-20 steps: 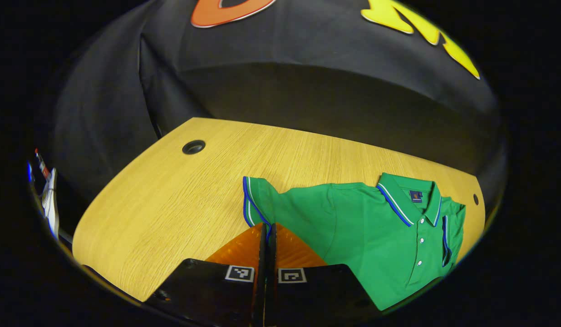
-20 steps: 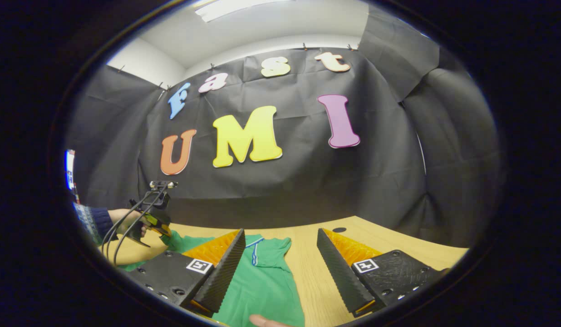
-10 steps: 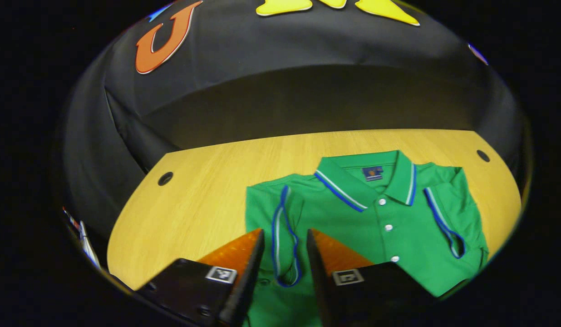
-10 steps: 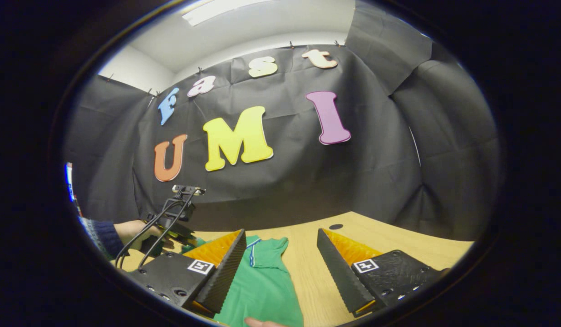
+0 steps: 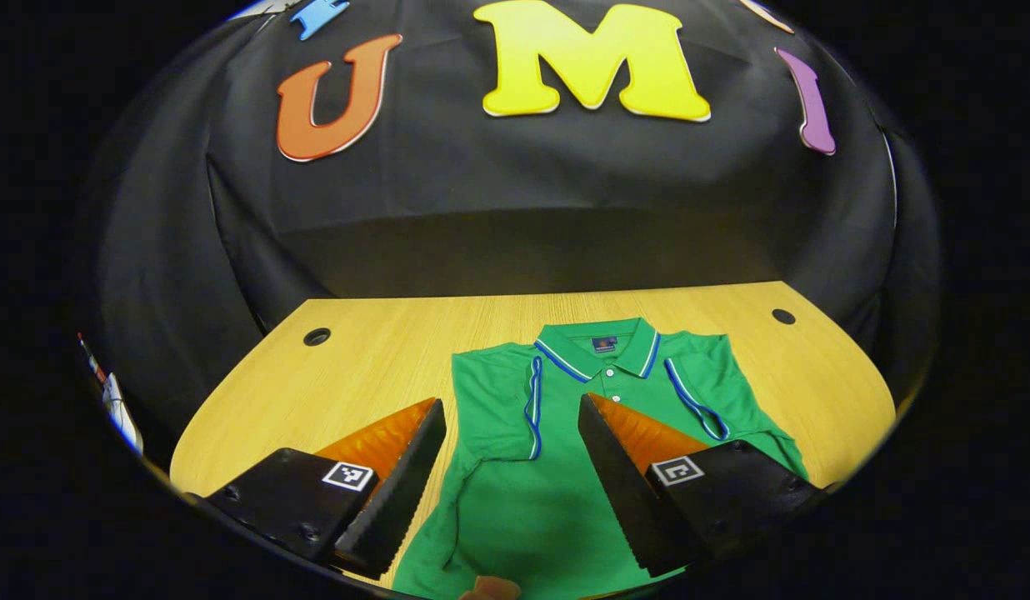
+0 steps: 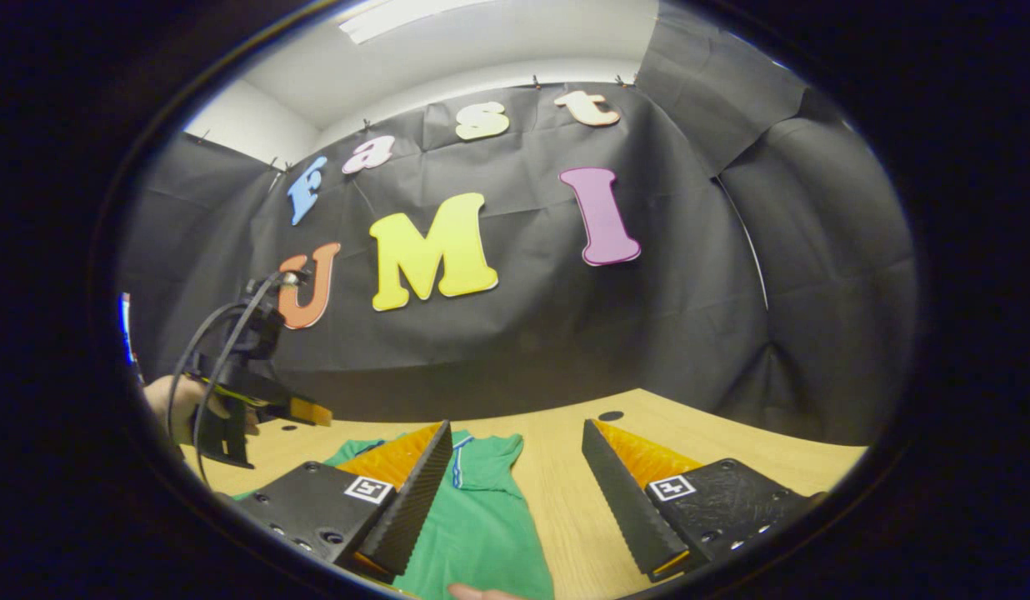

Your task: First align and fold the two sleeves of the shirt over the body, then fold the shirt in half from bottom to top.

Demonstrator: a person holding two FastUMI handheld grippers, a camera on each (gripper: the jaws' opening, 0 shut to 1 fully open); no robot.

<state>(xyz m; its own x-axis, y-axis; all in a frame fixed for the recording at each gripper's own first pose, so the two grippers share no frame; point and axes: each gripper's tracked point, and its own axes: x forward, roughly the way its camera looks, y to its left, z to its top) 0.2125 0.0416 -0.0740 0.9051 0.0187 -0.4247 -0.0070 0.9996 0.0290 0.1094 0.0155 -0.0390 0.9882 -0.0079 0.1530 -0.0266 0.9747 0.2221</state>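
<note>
A green polo shirt [image 5: 515, 500] lies face up on the wooden table [image 5: 357, 375], collar [image 5: 598, 346] towards the far wall. Both sleeves are folded over the body: the left sleeve [image 5: 507, 408] and the right sleeve [image 5: 715, 400], each with a blue and white trimmed cuff. My left gripper [image 5: 509, 404] hovers open above the shirt's lower chest with nothing between its fingers. In the right gripper view, my right gripper [image 6: 516, 425] stands open over the shirt's [image 6: 482, 525] right edge, holding nothing. The left gripper [image 6: 311, 411] hangs above the table at the far left, held by a hand [image 6: 161, 408].
Two round cable holes [image 5: 317, 337] [image 5: 783, 317] sit near the table's far corners; one hole [image 6: 611, 415] also lies ahead of my right gripper. Black cloth closes off the back and sides. A fingertip [image 5: 490, 587] shows at the near edge. Bare wood flanks the shirt.
My left gripper carried the left sleeve over the body, let it go, opened wide and drew back and up. The right gripper stayed open and almost still.
</note>
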